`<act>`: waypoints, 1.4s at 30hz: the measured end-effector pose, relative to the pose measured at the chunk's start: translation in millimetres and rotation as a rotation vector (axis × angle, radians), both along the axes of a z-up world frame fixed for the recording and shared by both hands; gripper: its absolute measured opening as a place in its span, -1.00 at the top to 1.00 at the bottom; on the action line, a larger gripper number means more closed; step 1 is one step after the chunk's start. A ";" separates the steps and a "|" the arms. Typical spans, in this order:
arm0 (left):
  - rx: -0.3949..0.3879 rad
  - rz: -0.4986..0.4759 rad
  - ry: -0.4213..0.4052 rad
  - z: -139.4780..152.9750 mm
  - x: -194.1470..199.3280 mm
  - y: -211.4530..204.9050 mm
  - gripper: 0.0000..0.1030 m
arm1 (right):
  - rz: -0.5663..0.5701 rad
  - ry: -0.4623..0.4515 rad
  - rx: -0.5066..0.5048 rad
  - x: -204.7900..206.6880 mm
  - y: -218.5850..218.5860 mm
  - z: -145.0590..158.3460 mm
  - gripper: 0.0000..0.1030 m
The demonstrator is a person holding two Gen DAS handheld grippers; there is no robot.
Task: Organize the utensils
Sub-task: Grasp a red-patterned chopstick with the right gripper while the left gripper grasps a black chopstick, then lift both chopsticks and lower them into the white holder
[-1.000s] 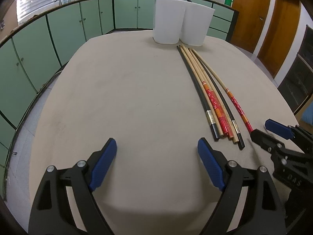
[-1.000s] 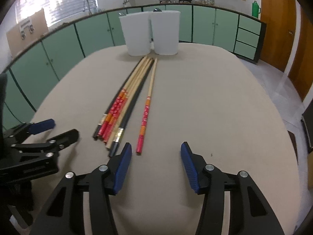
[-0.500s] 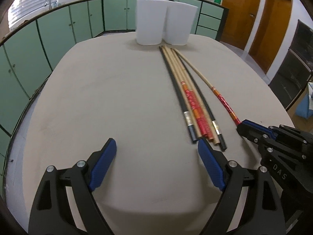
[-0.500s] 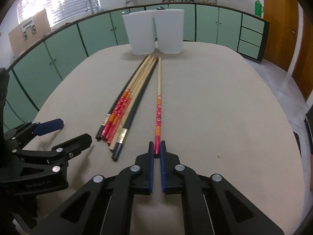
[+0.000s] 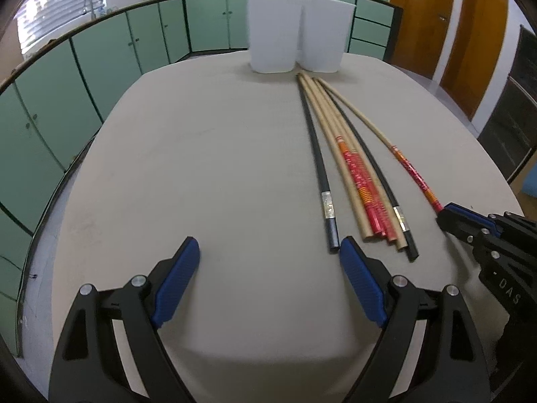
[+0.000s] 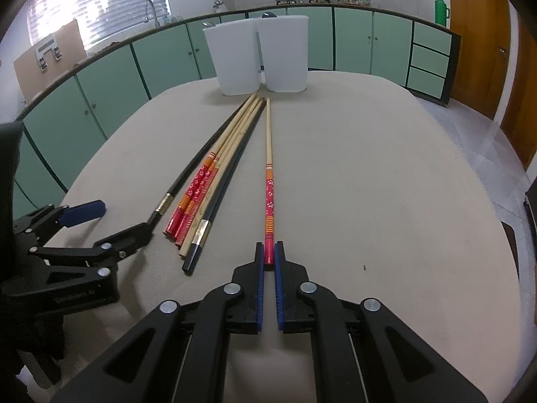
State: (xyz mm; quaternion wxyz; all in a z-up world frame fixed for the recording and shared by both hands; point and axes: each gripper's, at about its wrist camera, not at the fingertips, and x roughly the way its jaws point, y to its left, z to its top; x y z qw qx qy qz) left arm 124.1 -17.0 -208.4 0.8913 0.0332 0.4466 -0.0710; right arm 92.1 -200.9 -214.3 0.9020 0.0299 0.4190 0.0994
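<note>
1. Since a second ago, right gripper has closed its blue-padded jaws from half apart to clamped on the red-patterned end of the single red-and-tan wooden chopstick; that stick now points straight toward 12 o'clock rather than slanting.
2. Left gripper: jaws spread wide, nothing between them, hovering over bare tabletop as before.
3. Right wrist view only: the clamp itself, pads pressing either side of the stick's end; a brown cardboard sheet leaning at 10 o'clock by the window.
4. Left wrist view only: the held stick seen from the side, running from the right gripper at 3 o'clock toward the containers; two brown wooden doors at 2 o'clock.
5. Bundle of remaining chopsticks, two black with metal bands, the others tan with red decoration: lying on the beige oval table, just left of the held stick, far tips nearly meeting it.
6. Two white plastic containers: upright, side by side at 12 o'clock, just beyond the stick tips.
7. Surround: green kitchen cabinets along the far wall; pots on the counter.
8. Obstruction: left gripper's black finger covers the near end of the outermost black chopstick in the right wrist view.
</note>
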 end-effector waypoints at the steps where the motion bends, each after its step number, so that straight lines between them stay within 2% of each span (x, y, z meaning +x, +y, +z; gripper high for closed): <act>1: -0.005 0.003 0.000 0.4 -0.1 1.6 -0.62 | 0.001 0.000 -0.001 0.3 0.3 -0.1 0.88; 8: -0.013 0.005 -0.003 0.4 4.6 -1.5 -0.58 | 0.011 0.003 -0.012 1.1 2.3 -0.6 0.81; 12: -0.039 0.002 -0.011 1.4 5.1 -3.4 -0.34 | 0.013 0.007 0.005 1.5 0.0 -1.2 0.80; 14: -0.048 -0.003 -0.016 2.0 4.1 -4.6 -0.17 | 0.013 0.009 0.017 1.8 -1.3 -1.3 0.80; 16: -0.077 -0.007 -0.019 2.6 3.7 -4.5 0.15 | 0.010 0.008 0.019 1.7 -1.9 -1.4 0.83; 17: -0.090 -0.009 -0.021 2.9 3.3 -4.6 0.24 | 0.009 0.008 0.018 1.8 -2.3 -1.4 0.84; 19: -0.100 -0.014 -0.022 2.9 2.7 -5.9 0.61 | 0.007 0.007 0.015 1.8 -2.2 -1.3 0.88; 21: -0.114 -0.026 -0.020 3.1 1.6 -8.5 0.86 | 0.007 0.005 0.017 1.9 -2.4 -1.3 0.88; 31: -0.125 -0.034 -0.063 14.7 -7.1 -10.5 0.89 | 0.010 -0.041 0.013 -6.4 -2.9 9.1 0.89; 36: -0.108 -0.040 -0.134 43.3 -19.5 -4.6 0.89 | 0.007 -0.079 0.035 -10.5 -10.2 31.1 0.89; 42: -0.113 -0.042 -0.247 90.8 -29.1 4.6 0.89 | 0.018 -0.164 0.031 -12.5 -17.6 76.3 0.89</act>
